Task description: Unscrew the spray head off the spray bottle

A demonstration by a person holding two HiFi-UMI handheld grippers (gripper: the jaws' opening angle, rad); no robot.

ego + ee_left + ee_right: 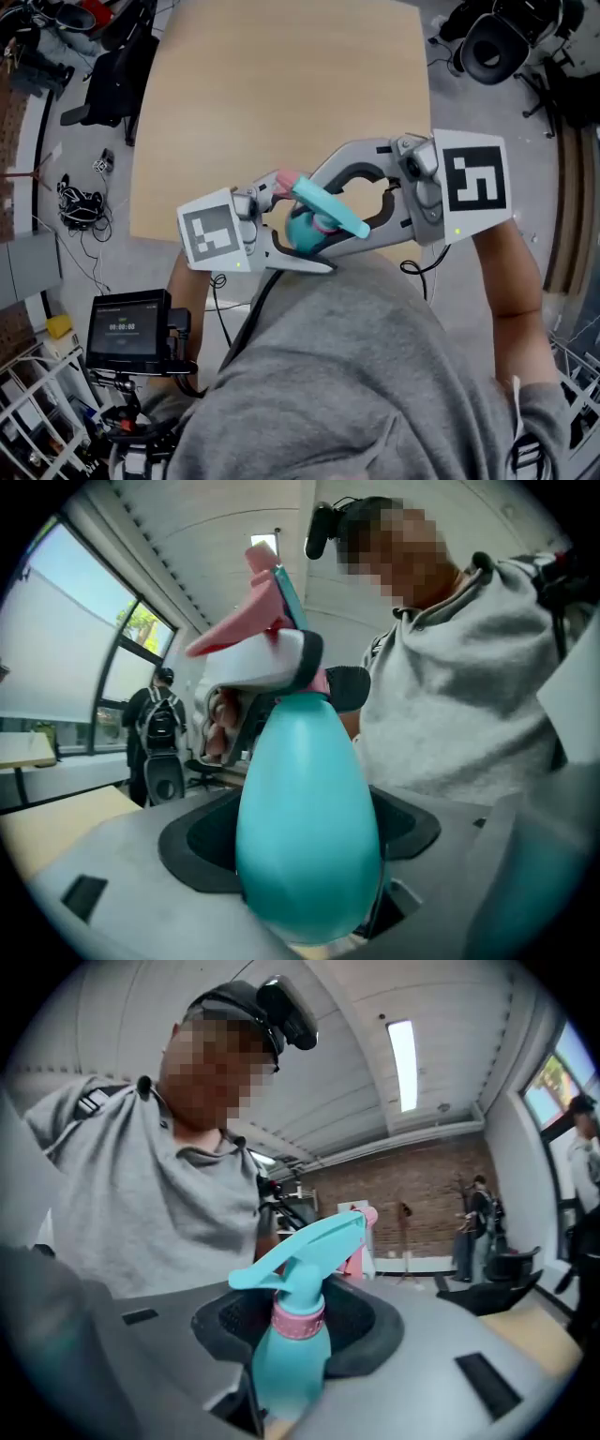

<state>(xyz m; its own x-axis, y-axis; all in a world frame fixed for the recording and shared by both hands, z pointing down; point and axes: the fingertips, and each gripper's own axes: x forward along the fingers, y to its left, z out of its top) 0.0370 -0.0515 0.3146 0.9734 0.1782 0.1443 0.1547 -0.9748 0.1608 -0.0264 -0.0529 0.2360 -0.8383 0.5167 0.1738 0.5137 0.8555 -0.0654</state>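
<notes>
A teal spray bottle point(302, 232) is held in the air over the near edge of the wooden table point(281, 94). My left gripper point(292, 242) is shut on its egg-shaped body point(305, 836), which fills the space between the jaws. The teal spray head point(330, 210) with a pink nozzle tip point(286, 183) points up and left. My right gripper point(321, 221) comes in from the right. Its jaws close round the pink collar point(298, 1321) below the spray head point(300, 1251). The bottle's base is hidden in every view.
A device with a small screen point(127, 333) stands at the lower left beside my body. Cables point(80, 202) lie on the floor to the left of the table. Office chairs point(497, 42) stand at the top right. People point(155, 724) stand far off in the room.
</notes>
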